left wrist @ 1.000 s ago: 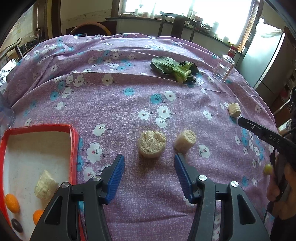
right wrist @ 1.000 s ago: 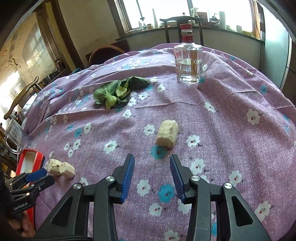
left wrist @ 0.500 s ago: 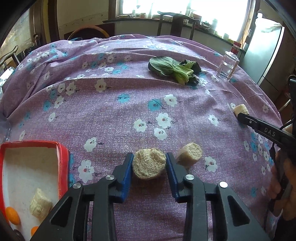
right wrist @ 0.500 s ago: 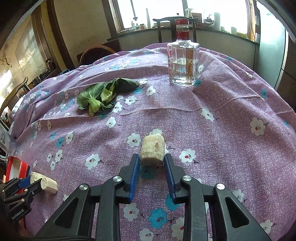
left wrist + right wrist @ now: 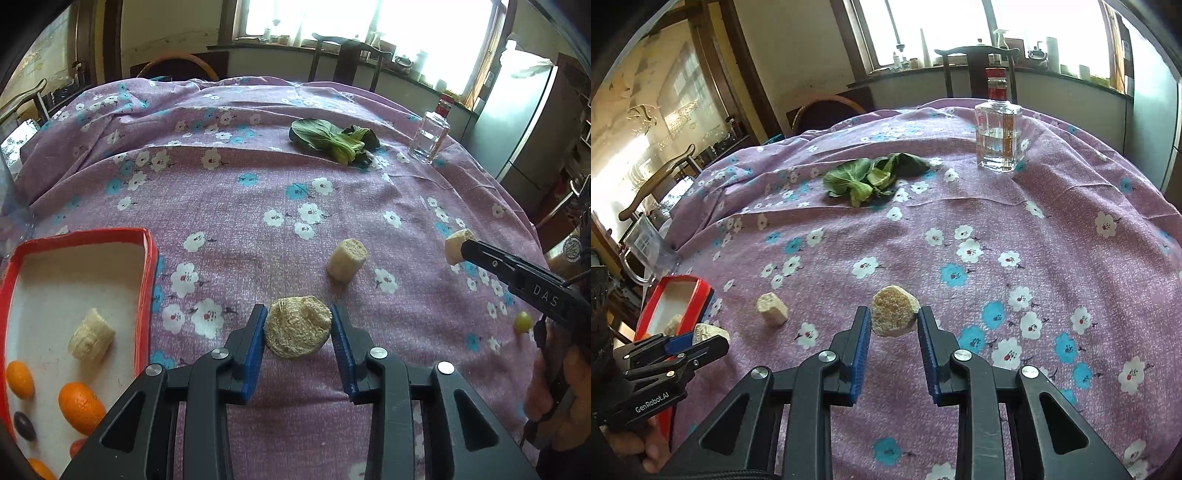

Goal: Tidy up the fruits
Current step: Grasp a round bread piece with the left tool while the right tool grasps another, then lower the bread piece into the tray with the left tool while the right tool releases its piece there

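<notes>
The left claw (image 5: 297,328) is clamped on a round beige chunk (image 5: 297,327), with both blue pads pressed to its sides. The chunk looks a bit lifted above the purple flower cloth (image 5: 236,199) of the desk, but I cannot tell for sure.

The right claw (image 5: 893,318) is clamped on a second beige chunk (image 5: 894,312), which is raised off the cloth; in the left wrist view the same piece sits at the tip of the black claw on the right edge.

A third beige chunk (image 5: 347,259) lies free on the cloth, between the two claws and apart from both.

The red tray (image 5: 146,280) stands at the left edge of the desk, just left of the left claw. Inside it, on the white bottom, lie 1 more beige chunk (image 5: 91,335), several small orange fruits (image 5: 81,408) and a dark oval fruit (image 5: 24,426). A small green grape (image 5: 522,321) lies on the cloth near the right claw's body.

Far side of the desk: a green leafy vegetable (image 5: 332,139) and, right of it, a clear glass bottle (image 5: 428,138) w/ a red cap, upright, well apart from the chunks.

A hand (image 5: 639,445) holds the left claw's handle at the bottom left of the right wrist view.
</notes>
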`<state>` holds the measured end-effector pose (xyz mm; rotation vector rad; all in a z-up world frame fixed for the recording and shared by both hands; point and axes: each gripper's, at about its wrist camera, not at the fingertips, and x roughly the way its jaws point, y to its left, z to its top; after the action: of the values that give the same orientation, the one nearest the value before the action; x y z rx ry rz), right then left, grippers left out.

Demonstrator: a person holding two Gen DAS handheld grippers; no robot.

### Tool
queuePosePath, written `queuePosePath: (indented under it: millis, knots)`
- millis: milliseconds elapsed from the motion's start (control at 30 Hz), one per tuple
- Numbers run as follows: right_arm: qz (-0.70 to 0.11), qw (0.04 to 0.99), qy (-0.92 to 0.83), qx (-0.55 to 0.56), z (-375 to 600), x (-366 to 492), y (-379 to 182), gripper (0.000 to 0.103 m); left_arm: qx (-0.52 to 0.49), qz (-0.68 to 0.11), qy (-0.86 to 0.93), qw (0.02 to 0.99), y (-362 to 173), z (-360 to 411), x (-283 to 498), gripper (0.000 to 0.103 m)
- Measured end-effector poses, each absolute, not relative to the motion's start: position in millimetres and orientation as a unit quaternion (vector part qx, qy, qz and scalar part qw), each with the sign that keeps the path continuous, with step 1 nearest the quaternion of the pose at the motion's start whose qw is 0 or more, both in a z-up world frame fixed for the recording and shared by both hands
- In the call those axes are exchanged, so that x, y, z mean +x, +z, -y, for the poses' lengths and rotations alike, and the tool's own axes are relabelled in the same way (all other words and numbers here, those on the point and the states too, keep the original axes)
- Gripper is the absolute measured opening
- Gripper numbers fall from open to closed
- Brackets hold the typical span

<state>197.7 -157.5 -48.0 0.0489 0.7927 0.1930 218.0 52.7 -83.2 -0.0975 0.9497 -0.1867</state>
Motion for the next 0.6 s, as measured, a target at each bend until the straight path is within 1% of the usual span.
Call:
queuePosePath:
  millis: [367,600]
  knots:
    - [-0.382,0.914,0.136,0.013,124,159,-41,0.024,-0.049,-0.434,-0.093,0.895,-54,-68,171,0.034]
    - [-0.372,0.913,0.169,-0.003,91,133,-32,0.024,-0.063,-0.424,-0.078,0.9,-42,-95,142,0.034]
